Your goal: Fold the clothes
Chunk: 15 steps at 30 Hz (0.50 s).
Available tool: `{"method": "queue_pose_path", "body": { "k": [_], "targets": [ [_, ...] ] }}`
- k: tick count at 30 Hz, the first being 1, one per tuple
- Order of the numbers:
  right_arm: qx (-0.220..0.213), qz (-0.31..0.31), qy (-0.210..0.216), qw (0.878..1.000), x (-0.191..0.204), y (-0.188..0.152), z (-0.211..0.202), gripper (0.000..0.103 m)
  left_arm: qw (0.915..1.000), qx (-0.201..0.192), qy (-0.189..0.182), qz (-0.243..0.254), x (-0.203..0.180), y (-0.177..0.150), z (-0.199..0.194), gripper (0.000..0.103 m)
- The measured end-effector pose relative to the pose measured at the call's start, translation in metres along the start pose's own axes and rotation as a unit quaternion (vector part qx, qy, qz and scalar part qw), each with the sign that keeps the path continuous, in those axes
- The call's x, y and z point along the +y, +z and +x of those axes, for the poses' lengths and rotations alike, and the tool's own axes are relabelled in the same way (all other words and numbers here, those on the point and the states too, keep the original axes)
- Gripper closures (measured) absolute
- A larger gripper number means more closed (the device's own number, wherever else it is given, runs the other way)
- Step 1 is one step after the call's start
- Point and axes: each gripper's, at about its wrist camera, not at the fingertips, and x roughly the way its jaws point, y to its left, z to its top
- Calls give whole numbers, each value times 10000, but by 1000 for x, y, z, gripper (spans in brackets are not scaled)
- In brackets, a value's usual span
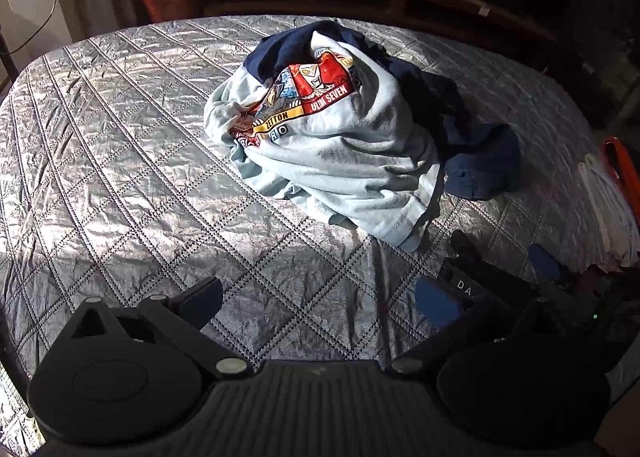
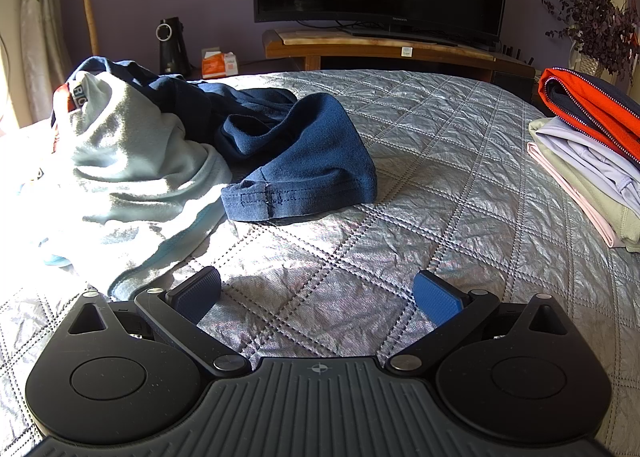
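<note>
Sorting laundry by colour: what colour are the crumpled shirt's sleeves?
Navy blue sleeve, clearest in the right wrist view.

Your silver quilted bed [image 2: 460, 161] carries a crumpled light-blue and navy T-shirt [image 1: 340, 145] toward its left and a stack of folded clothes [image 2: 588, 161] at its right edge.

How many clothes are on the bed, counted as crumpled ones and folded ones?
Crumpled: 1, the shirt in light blue and navy.
Folded: 4 in the stack: orange jacket, lilac piece, olive piece, pink piece.
Total: 5
</note>
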Motion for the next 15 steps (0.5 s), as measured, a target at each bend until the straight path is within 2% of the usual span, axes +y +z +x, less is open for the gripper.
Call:
{"method": "queue_pose_path", "body": {
  "k": [15],
  "targets": [
    [-1,-1,-1,10000,0,0,0,0,9998,70,175,-100,8,2,12,1]
  ]
}}
